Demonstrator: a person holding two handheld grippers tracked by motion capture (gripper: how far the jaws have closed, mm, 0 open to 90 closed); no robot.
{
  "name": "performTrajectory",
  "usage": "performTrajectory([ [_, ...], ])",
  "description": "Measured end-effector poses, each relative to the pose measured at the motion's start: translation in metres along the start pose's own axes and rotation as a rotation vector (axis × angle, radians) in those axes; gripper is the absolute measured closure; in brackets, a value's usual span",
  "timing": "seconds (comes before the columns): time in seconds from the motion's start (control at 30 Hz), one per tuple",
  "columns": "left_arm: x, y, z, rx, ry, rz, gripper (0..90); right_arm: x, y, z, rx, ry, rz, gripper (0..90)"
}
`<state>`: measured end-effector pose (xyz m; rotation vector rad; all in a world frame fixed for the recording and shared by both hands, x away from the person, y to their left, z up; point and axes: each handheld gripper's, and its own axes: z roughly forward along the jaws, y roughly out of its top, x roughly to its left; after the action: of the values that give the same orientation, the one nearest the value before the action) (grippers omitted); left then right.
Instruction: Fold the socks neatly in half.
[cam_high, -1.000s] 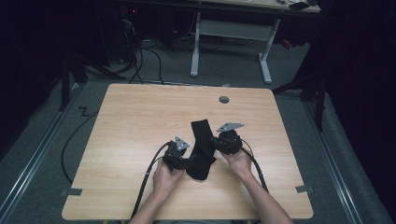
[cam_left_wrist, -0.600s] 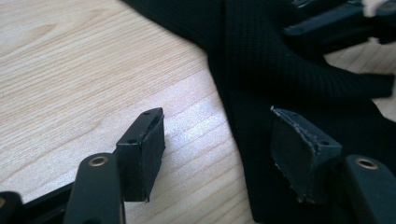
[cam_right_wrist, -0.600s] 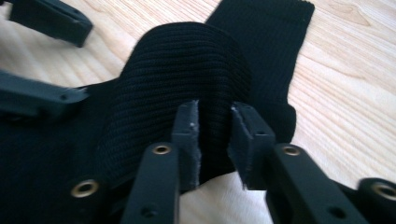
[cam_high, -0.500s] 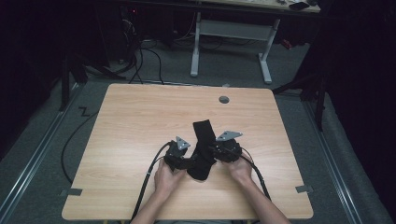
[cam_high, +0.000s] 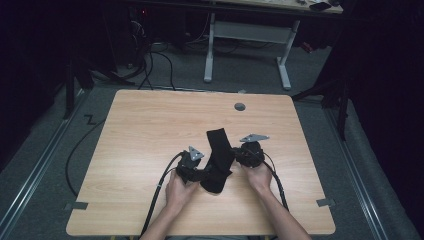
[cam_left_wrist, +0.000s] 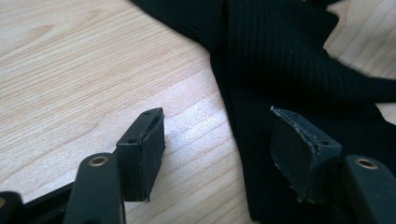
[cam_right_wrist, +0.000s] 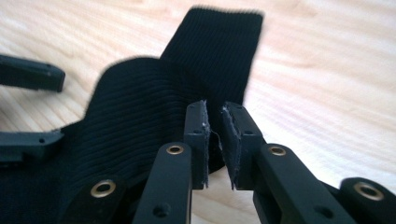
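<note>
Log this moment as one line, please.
left tool: open astride black sock edge | right tool: closing, nearly shut at sock edge | table

A black ribbed sock (cam_high: 218, 160) lay rumpled on the table's near middle, its cuff end pointing far.

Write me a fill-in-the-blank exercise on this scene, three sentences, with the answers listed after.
1. The cloth lying between the two grippers is ____ in colour.
2. The left gripper has its jaws standing ____, one pad over bare wood and one over the cloth.
3. The cloth rests on a ____ table.

Missing words: black; open; wooden
</note>
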<state>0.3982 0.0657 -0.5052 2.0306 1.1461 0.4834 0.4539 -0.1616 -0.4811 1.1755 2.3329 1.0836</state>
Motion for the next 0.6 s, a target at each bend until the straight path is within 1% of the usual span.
performTrajectory([
  [0.07,-0.001,0.000,0.000,0.001,-0.001,0.001,36.2,0.003,-0.002,0.006,0.034,0.019,-0.010,74.4],
  [0.1,-0.002,0.000,0.000,0.000,0.000,0.000,36.1,0.005,-0.004,0.009,0.054,0.020,-0.026,71.4],
  [0.17,-0.002,-0.001,-0.001,-0.001,-0.002,0.003,36.1,0.009,-0.006,0.011,0.067,0.008,-0.041,67.2],
  [0.23,-0.003,-0.001,-0.001,0.000,-0.003,0.003,36.1,0.010,-0.007,0.011,0.072,0.021,-0.034,66.5],
  [0.27,-0.003,-0.001,-0.001,0.000,-0.004,0.002,36.1,0.010,-0.007,0.011,0.075,0.021,-0.038,66.6],
  [0.33,-0.003,-0.001,-0.001,-0.001,-0.004,0.002,36.1,0.013,-0.007,0.011,0.086,0.020,-0.061,67.6],
  [0.37,-0.003,-0.001,-0.001,-0.001,-0.005,0.002,36.1,0.014,-0.007,0.011,0.091,0.018,-0.063,69.6],
  [0.43,-0.003,-0.001,-0.001,-0.001,-0.005,0.004,36.1,0.016,-0.007,0.012,0.101,0.031,-0.063,74.2],
  [0.47,-0.003,-0.001,0.000,0.000,-0.005,0.005,36.1,0.017,-0.007,0.012,0.102,0.029,-0.072,75.4],
  [0.53,-0.003,-0.001,0.000,-0.002,-0.008,0.007,36.1,0.018,-0.005,0.012,0.109,0.032,-0.084,80.6],
  [0.6,-0.002,-0.001,0.000,-0.006,-0.014,0.013,36.0,0.019,-0.005,0.012,0.103,0.030,-0.108,84.2],
])
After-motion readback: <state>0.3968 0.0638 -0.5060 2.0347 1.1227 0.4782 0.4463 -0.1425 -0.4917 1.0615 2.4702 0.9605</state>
